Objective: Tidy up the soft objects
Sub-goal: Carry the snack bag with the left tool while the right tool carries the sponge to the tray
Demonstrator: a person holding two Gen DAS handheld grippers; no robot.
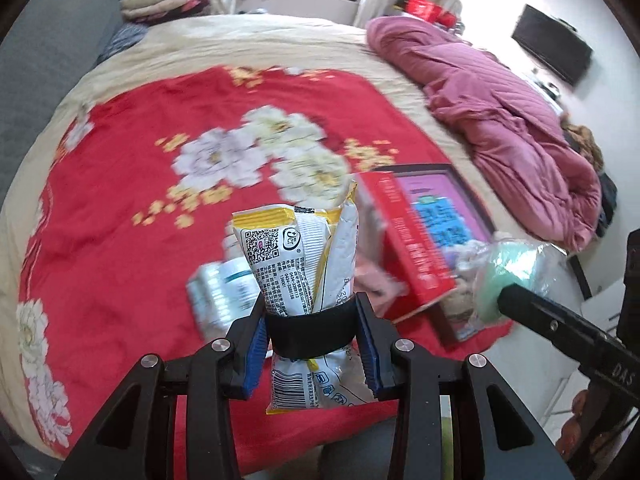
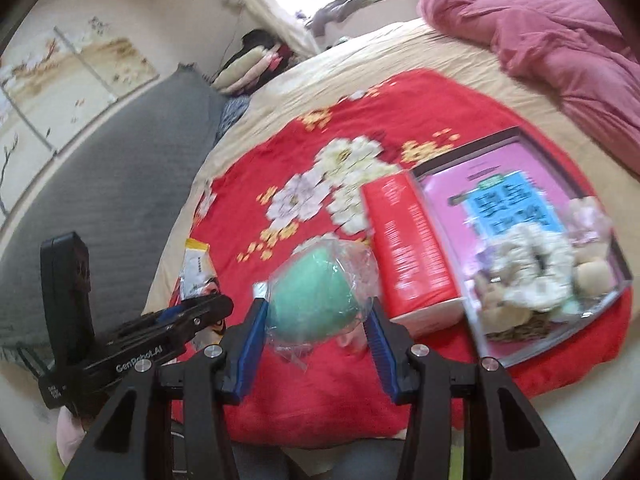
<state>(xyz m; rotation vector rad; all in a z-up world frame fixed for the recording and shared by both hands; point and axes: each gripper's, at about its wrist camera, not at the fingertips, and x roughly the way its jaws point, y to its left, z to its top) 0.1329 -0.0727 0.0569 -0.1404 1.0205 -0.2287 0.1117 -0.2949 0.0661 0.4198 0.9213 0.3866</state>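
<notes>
Both 2-finger tools are loaded. The left gripper (image 1: 312, 316) pinches a white-and-yellow crinkled foil packet (image 1: 302, 256) at lower centre; the right gripper (image 2: 316, 320) clamps a mint-green soft ball in clear wrap (image 2: 312, 292). Carry both level to the flat purple-lined box (image 2: 520, 216) at right — lower them before loosening, as the wrap looks slippery.

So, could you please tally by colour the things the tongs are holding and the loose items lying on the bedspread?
White and yellow: 1, the snack packet in the left tongs.
Green: 1, the bagged sponge in the right tongs.
Red: 1, the box.
Pink: 1, the tray.
White and teal: 1, the tissue pack.
Total: 5
</notes>
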